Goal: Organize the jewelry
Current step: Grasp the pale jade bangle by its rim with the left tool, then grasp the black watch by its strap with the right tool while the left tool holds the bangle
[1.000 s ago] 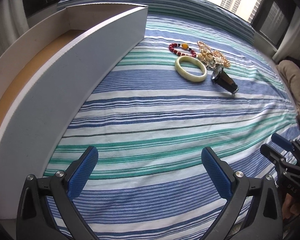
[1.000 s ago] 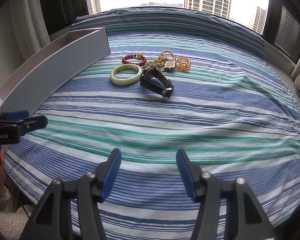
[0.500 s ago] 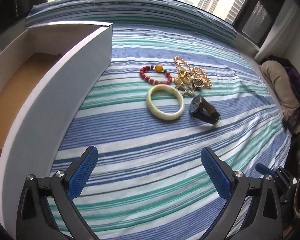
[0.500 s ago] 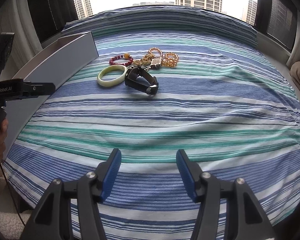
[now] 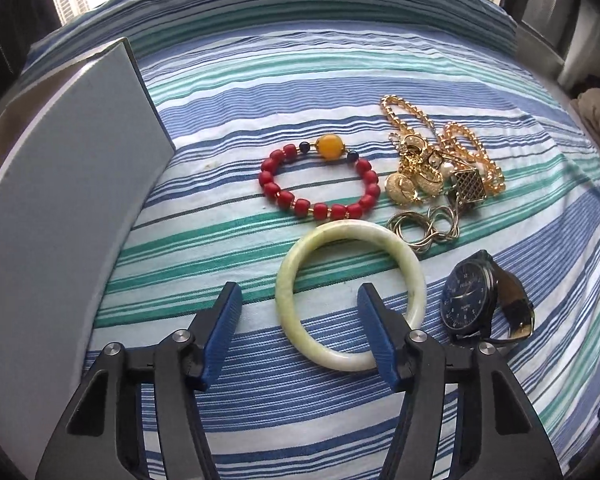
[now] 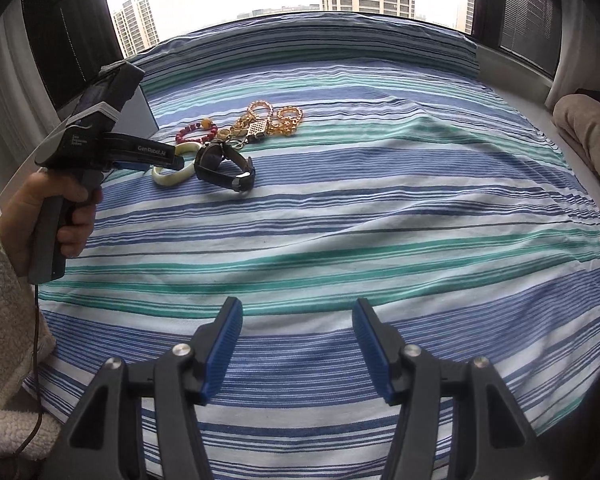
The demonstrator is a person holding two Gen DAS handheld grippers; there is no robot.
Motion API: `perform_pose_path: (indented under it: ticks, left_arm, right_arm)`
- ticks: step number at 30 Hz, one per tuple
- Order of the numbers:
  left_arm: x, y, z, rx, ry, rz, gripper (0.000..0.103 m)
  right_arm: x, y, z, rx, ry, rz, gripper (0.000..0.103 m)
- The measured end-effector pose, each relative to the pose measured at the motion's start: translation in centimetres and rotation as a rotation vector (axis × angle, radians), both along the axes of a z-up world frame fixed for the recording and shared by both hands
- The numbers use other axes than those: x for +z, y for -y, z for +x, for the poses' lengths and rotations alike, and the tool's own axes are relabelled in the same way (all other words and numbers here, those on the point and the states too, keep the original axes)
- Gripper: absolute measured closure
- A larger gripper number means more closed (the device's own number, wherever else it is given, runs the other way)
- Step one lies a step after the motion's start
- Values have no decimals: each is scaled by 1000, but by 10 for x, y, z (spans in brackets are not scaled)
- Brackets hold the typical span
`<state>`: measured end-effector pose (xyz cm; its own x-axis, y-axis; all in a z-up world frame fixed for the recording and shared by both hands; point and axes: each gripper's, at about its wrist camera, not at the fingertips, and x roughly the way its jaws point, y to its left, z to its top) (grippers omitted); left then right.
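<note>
My left gripper (image 5: 298, 330), jaws spread, straddles the near-left rim of one pale bangle (image 5: 350, 292) on the striped bedspread (image 5: 228, 208); whether the pads touch it I cannot tell. One red bead bracelet (image 5: 320, 184) lies just beyond, a tangle of gold chains (image 5: 440, 160) far right, one watch (image 5: 486, 300) near right. The white box (image 5: 60, 184) stands at left, its inside hidden. My right gripper (image 6: 296, 342) hangs spread, well apart from the jewelry.

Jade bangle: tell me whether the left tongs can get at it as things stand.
Probably yes. The left tongs are open, one finger inside the jade bangle, the other outside its left rim; nothing lies between.
</note>
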<state>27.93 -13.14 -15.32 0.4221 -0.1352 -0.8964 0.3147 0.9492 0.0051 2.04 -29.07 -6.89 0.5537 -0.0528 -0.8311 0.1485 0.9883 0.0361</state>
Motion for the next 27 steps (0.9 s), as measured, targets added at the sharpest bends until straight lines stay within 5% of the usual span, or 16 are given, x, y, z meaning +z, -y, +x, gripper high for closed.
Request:
perform_pose_path:
  ticks: [2,4,5,27]
  left_arm:
    - [1,1,-3,-3,15,-9,61]
    - [2,2,-5,-3,36,10,90]
    - [2,2,-6,-8,38,3,94]
    - [31,-99,-81,113,-10,-225,95]
  right_arm:
    - [-2,5,1,-13,-3,7,45]
    - [-3,8,2,-21,-1,12,45]
    - [-3,9,2,-22,0,12,45]
    - [11,6,33,-4,28,45,45]
